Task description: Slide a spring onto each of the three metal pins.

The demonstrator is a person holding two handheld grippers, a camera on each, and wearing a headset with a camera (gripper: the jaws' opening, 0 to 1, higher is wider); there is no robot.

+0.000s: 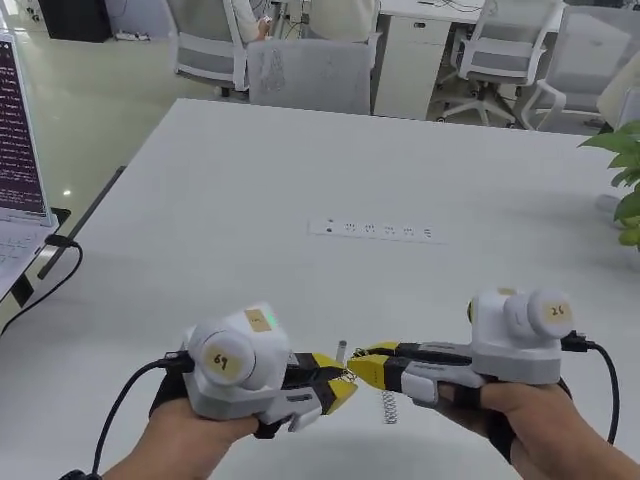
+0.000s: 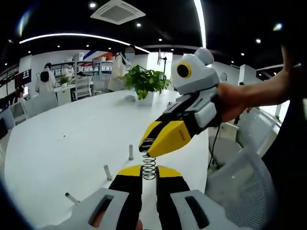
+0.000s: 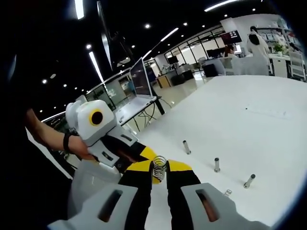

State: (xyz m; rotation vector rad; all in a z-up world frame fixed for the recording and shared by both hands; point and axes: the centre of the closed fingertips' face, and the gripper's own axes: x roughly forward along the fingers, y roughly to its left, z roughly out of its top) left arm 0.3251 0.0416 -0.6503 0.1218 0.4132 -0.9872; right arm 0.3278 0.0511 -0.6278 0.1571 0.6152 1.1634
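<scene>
My left gripper (image 2: 149, 171) and my right gripper (image 3: 159, 168) meet tip to tip low over the white table (image 1: 330, 170). Both are shut on one steel spring (image 2: 149, 165), each at one end. In the head view the left gripper (image 1: 343, 387) and right gripper (image 1: 356, 368) hide that spring. Just behind the tips stands an upright metal pin (image 1: 342, 350). The right gripper view has two upright pins (image 3: 185, 147) (image 3: 217, 165) and a third pin (image 3: 249, 180) that lies tilted. A loose spring (image 1: 389, 405) lies on the table below the right gripper.
A built-in socket strip (image 1: 372, 230) sits mid-table. A laptop (image 1: 18, 150) with a black cable stands off the left edge. A potted plant (image 1: 622, 180) is at the right edge. Office chairs (image 1: 300, 70) line the far side.
</scene>
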